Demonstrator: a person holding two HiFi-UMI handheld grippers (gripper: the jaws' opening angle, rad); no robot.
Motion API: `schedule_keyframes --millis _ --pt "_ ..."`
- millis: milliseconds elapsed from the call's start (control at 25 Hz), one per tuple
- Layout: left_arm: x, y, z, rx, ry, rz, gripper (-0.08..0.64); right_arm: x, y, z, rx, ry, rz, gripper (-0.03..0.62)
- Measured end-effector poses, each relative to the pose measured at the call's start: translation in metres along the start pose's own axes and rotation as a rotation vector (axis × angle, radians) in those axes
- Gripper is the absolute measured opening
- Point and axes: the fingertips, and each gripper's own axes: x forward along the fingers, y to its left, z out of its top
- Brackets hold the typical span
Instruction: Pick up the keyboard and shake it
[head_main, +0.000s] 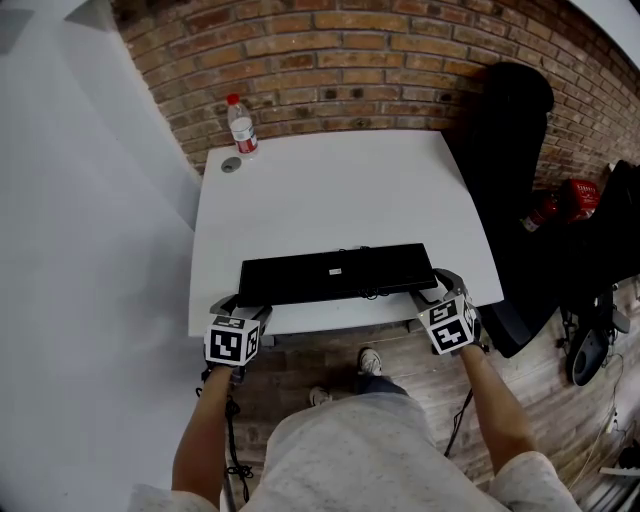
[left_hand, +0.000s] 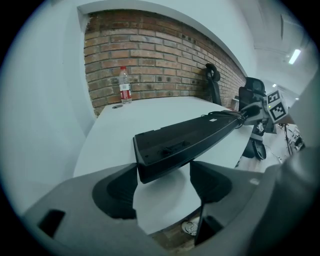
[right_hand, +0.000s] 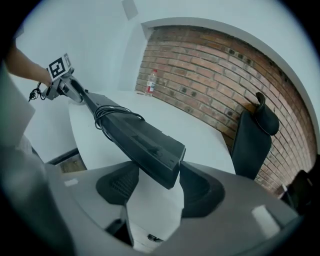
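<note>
The keyboard (head_main: 335, 272) hangs between the two grippers over the near edge of the white table (head_main: 330, 180), just in front of the person's body. It appears to be lifted clear of the surface, though the head view alone does not settle that.

The left gripper (head_main: 240, 306) has its jaws clamped on the left short end. The right gripper (head_main: 441, 287) has its jaws clamped on the right short end. Each gripper view shows the black end wedged between the two pads, which stand wide because the casing fills the gap.

Holding both ends likely serves the shake. A long, thin body gripped at one end alone would sag and twist, while two end grips keep it steady and let both hands move it together.

Its long axis runs left to right across the person, roughly parallel to the table's front edge. The flat underside with a small label faces up, so the keys seem to point downward, which suits shaking debris out. A cable (right_hand: 107, 116) is looped on the casing. A water bottle (head_main: 241, 125) stands well apart at the far corner.
</note>
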Motion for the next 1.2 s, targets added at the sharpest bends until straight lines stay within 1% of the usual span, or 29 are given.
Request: schedule_keyframes --millis 160,360,520,680,760,880,960,1200 --pt "0.003 -0.002 -0.008 0.013 0.045 -0.01 0.327 0.001 0.002 -0.006 -0.072 0.037 0.004 0.264" --pt "0.005 -0.004 -0.017 0.026 0.092 -0.027 0.327 0.003 0.006 -0.013 -0.178 0.089 0.034 0.258" --pt "0.007 -0.005 -0.019 0.022 0.1 -0.027 0.327 0.004 0.007 -0.017 -0.213 0.116 0.045 0.258" --pt "0.004 -0.008 -0.019 0.022 0.108 -0.034 0.324 0.0 0.011 -0.022 -0.258 0.174 0.059 0.26" --pt "0.003 -0.008 -0.019 0.023 0.107 -0.036 0.325 -0.001 0.012 -0.022 -0.272 0.185 0.064 0.261" --pt "-0.002 -0.012 -0.018 0.022 0.097 -0.04 0.325 -0.008 0.013 -0.019 -0.265 0.181 0.065 0.259" --pt "-0.005 -0.015 -0.016 0.022 0.083 -0.043 0.324 -0.013 0.016 -0.012 -0.246 0.159 0.065 0.255" --pt "-0.018 -0.024 -0.003 -0.009 0.013 -0.062 0.311 -0.025 0.03 0.016 -0.125 0.092 0.074 0.223"
